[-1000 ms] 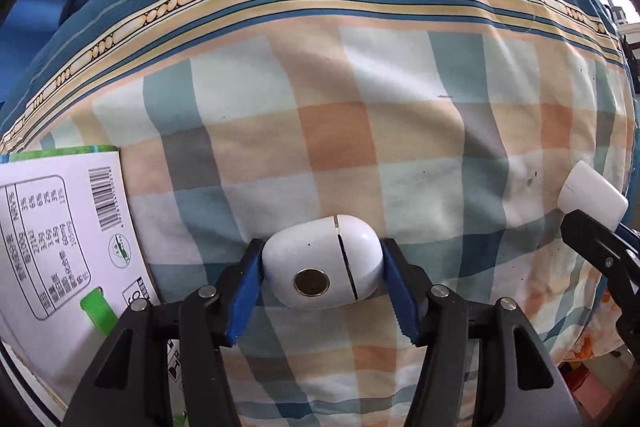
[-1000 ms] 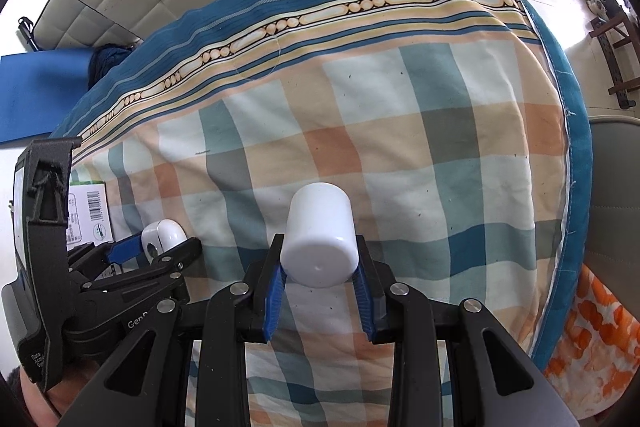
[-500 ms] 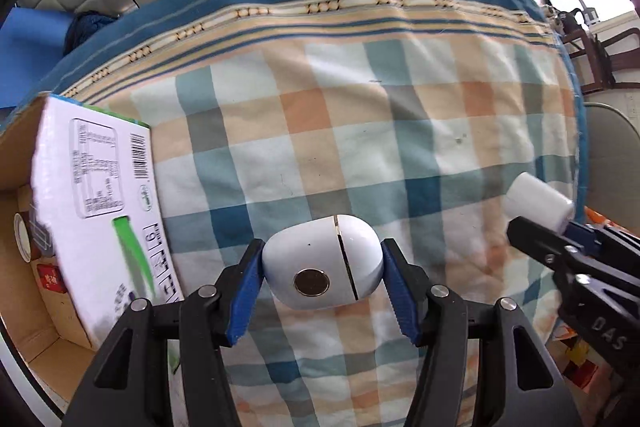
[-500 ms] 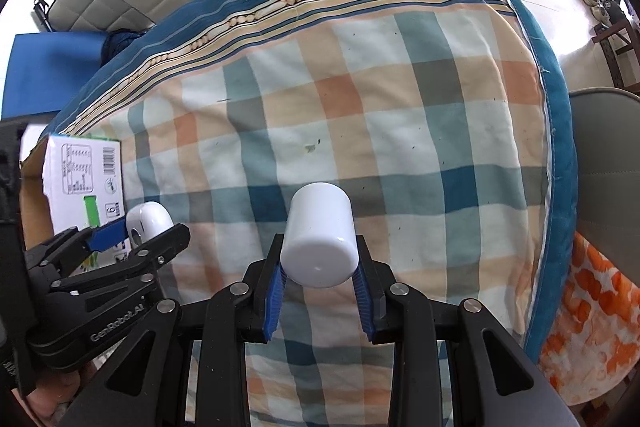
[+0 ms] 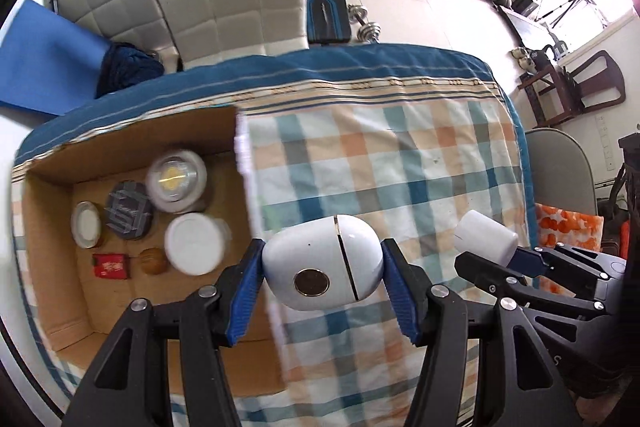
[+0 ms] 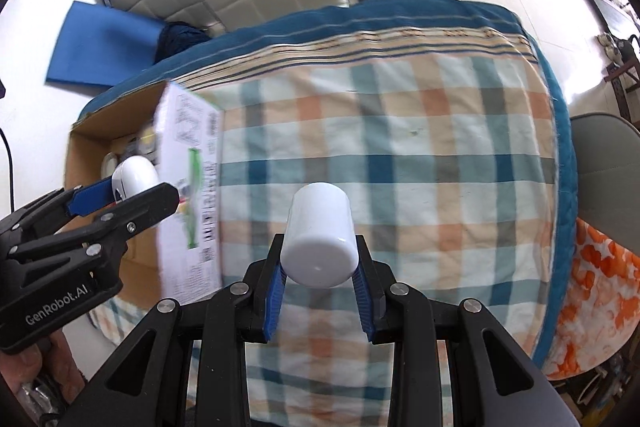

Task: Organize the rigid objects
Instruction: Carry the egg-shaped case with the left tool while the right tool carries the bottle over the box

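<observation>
Gripping a glossy white egg-shaped case (image 5: 322,263), seamed down its middle and set with a round metallic disc, the left claw (image 5: 320,279) is clenching it between ribbed blue pads above the checked cloth near the surface's left edge. The right claw (image 6: 320,279) is squeezing a smooth white cylinder (image 6: 320,239) with rounded rims, held over the middle of the cloth. The cloth (image 6: 440,155) is woven in orange, teal and cream squares with a blue border. At the left edge an open brown cardboard box (image 5: 48,247) is showing round lids, a dark embossed disc and a small red packet, all blurred; its white outer wall carries print too blurred to read. "GenRobot.AI" is showing on the left claw's body. Compared with a second ago, both claws are sitting higher, the box interior and room now in sight.
</observation>
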`<state>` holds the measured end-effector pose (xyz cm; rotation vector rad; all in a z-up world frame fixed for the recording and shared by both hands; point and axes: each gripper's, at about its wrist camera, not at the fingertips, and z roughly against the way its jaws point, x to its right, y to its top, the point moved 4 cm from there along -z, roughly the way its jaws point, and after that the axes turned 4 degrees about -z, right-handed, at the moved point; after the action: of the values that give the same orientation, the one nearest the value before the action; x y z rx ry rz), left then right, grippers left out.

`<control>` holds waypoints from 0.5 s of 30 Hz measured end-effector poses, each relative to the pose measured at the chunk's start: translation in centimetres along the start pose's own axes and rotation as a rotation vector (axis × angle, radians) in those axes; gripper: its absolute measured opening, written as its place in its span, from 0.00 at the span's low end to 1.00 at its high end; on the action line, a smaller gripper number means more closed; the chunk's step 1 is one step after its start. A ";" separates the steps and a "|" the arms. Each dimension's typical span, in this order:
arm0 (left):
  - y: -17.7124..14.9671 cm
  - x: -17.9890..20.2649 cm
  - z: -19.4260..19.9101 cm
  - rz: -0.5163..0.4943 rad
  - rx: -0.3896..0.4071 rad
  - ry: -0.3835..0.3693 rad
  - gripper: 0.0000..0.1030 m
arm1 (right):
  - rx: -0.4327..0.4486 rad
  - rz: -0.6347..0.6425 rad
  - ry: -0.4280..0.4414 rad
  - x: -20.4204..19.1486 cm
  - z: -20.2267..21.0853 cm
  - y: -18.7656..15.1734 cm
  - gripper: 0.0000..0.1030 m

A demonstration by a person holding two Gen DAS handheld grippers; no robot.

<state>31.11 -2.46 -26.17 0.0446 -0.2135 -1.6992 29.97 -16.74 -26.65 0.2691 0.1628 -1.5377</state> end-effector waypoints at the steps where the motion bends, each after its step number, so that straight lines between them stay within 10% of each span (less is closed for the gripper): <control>1: -0.4 -1.0 0.6 0.005 0.011 0.007 0.54 | 0.005 0.012 0.004 -1.5 0.2 -0.4 0.32; 15: -9.5 -18.8 3.0 0.172 -0.023 0.067 0.54 | -0.087 0.097 0.090 -19.3 -7.5 -6.3 0.32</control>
<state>24.01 17.56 -26.61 0.0640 -0.1435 -1.5259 23.58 3.84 -29.05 0.2732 0.2828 -1.4197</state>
